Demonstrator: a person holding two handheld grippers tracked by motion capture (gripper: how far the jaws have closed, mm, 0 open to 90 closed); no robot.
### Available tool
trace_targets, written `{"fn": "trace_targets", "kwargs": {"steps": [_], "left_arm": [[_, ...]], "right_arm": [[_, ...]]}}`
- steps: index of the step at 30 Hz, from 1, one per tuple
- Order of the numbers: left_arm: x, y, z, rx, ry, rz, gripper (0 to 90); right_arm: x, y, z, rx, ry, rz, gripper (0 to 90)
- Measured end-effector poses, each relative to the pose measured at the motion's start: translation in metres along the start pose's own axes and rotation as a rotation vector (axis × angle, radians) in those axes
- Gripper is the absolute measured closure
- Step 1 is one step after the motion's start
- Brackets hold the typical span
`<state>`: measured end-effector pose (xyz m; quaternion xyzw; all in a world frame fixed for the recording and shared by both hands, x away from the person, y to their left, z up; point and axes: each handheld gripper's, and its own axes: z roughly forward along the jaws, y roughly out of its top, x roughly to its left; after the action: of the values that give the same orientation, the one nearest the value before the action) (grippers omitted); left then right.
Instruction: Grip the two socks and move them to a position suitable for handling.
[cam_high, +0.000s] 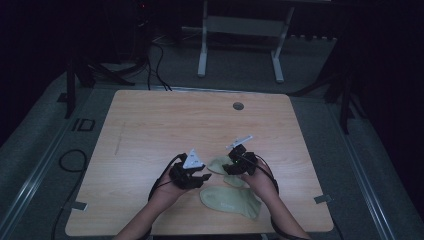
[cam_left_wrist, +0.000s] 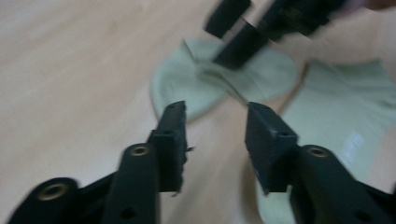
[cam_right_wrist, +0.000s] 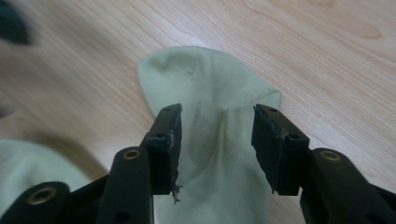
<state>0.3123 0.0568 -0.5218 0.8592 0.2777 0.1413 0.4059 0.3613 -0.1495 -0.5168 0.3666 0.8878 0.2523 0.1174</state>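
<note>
Two pale green socks on a wooden table (cam_high: 150, 120); right gripper (cam_right_wrist: 217, 135), jaws apart, straddles the far sock (cam_right_wrist: 205, 84); left gripper (cam_left_wrist: 215, 135), jaws apart, hovers beside the near sock (cam_left_wrist: 345, 112).

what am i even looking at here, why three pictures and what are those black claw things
A person sits at a wooden table and holds a hand-operated two-jaw gripper in each hand; there is no robot arm. The high view looks down from above: the left gripper and the right gripper sit close together. The other two pictures come from small cameras riding on each gripper, looking along its black jaws. Two pale green socks lie on the table: the far sock and the near sock. The right gripper's jaws stand open on either side of the far sock's middle. The left gripper is open too, holding nothing.
</note>
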Motion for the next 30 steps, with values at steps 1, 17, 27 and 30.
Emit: {"fn": "trace_targets", "kwargs": {"steps": [1, 17, 27, 30], "left_arm": [[0.003, 0.005, 0.004, -0.002, 0.002, -0.002, 64.5], [0.016, 0.007, 0.07, 0.146, 0.025, 0.003, 86.2], [0.016, 0.007, 0.07, 0.148, 0.032, -0.008, 86.2], [0.016, 0.007, 0.07, 0.151, 0.033, -0.004, 86.3]], "right_arm": [[0.002, -0.001, -0.003, -0.004, 0.007, -0.004, 56.9], [0.009, -0.019, 0.016, 0.046, -0.009, -0.034, 80.8], [-0.03, -0.023, -0.019, -0.028, -0.031, 0.07, 82.4], [-0.05, -0.027, -0.023, -0.017, -0.045, 0.113, 81.5]]}}
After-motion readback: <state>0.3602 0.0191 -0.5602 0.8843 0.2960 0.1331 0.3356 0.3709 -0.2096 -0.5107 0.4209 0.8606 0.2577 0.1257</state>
